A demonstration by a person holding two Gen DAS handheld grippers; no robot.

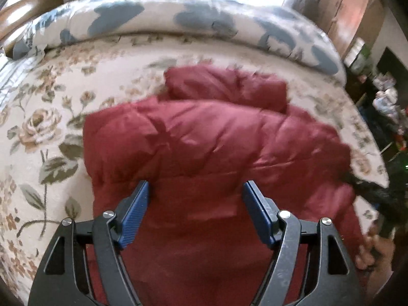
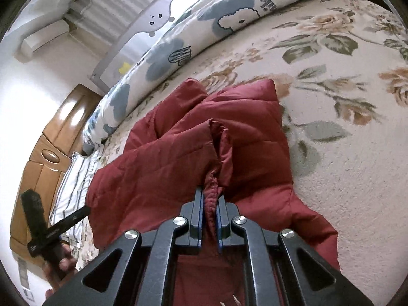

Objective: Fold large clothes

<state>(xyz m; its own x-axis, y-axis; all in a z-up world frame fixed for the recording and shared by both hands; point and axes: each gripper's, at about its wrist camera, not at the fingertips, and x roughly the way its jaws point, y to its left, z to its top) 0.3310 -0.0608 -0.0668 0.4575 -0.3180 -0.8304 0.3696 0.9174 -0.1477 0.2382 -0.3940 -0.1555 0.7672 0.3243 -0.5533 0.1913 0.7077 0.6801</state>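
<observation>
On the floral bed (image 1: 46,132), just below the blue-patterned duvet (image 1: 158,17), the red padded jacket (image 1: 204,137) lies half folded. My right tool (image 2: 209,204) clenches a pinched ridge of it; my left tool (image 1: 195,191) hovers released above. I judge that the pinched fold should travel across evenly, beside the wooden headboard (image 2: 46,153).

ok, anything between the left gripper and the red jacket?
Nothing visible. The left gripper hangs open right over the red jacket, with only jacket fabric seen between its blue pads. The right gripper is already shut on a fold.
</observation>
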